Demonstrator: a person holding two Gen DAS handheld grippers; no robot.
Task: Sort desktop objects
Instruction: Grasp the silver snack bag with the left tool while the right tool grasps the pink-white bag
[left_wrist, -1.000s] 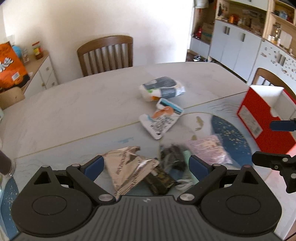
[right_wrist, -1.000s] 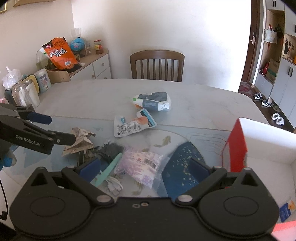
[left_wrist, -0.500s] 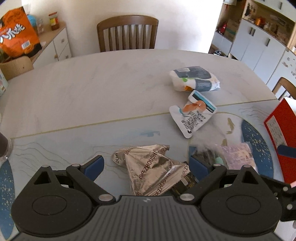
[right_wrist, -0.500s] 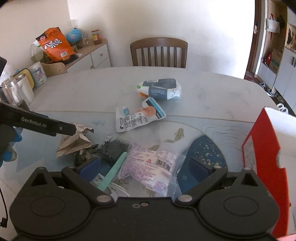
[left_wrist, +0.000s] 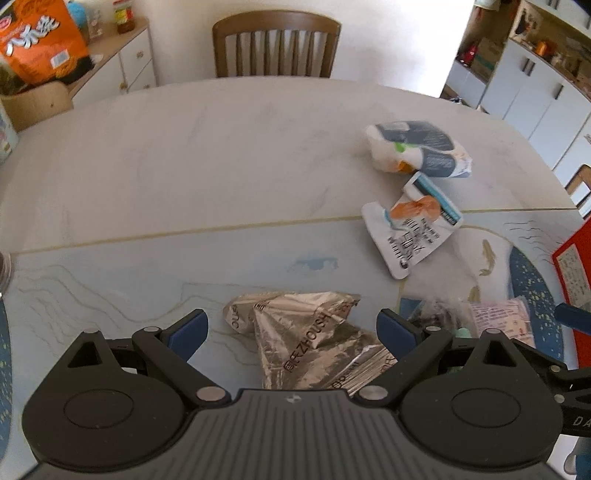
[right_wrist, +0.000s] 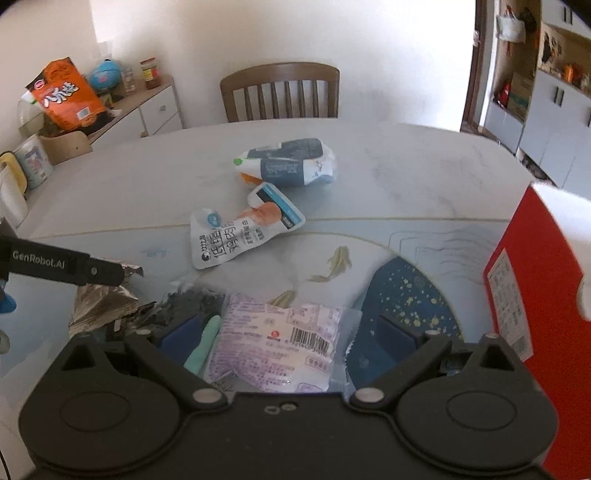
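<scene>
My left gripper stands open with a crumpled silver foil packet lying between its fingers on the table mat. My right gripper is open too, straddling a pale purple sachet with a barcode; a mint-green stick and a dark packet lie by its left finger. Further out rest a white pouch with an orange picture and a white and dark-blue bag. A red box stands at the right.
A wooden chair stands at the table's far side. A sideboard at the left carries an orange snack bag and jars. White cabinets line the right wall. The left gripper's arm crosses the right wrist view.
Both grippers have moved forward and lower over the pile. The foil packet now lies between the left fingers and the purple sachet between the right fingers; both stay open.
</scene>
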